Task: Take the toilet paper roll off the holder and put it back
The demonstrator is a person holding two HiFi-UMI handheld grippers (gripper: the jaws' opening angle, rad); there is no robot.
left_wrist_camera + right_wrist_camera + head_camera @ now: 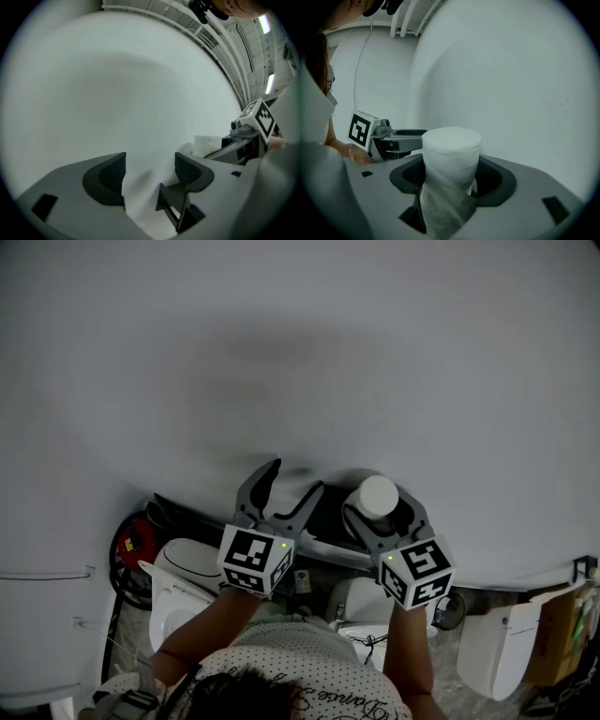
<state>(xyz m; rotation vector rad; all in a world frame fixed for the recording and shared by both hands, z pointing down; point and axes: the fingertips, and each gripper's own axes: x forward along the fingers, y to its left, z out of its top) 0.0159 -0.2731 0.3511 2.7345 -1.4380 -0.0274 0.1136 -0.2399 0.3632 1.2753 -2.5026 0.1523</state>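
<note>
At the far left of the head view, a red object (131,542) is seen low beside the wall (300,352), and a white toilet (183,570) lies just to its right. What the red object is cannot be made out.

The left tool (297,474) is held up near the wall by a bare forearm (202,624). In the left gripper view its jaws are seen well apart, with only the pale wall (117,93) showing in the gap. Nothing is gripped by the left tool (149,171).

Between the two tools, a dark shape (323,517) is seen against the base of the wall. It cannot be told what it is.

The toilet paper roll (378,493) is found to the right of that, standing upright between the jaws of the right tool (380,510) and clear of the wall. In the right gripper view the roll (451,150) is clamped between both dark pads (494,180), so the jaws of the right tool (452,180) are set wide around it. A loose fold of paper is seen hanging down its front. The marker cube (361,129) of the left tool is visible beyond the roll, to its left.

At the far right of the head view, a white fixture (495,645) is seen low on the floor side.
</note>
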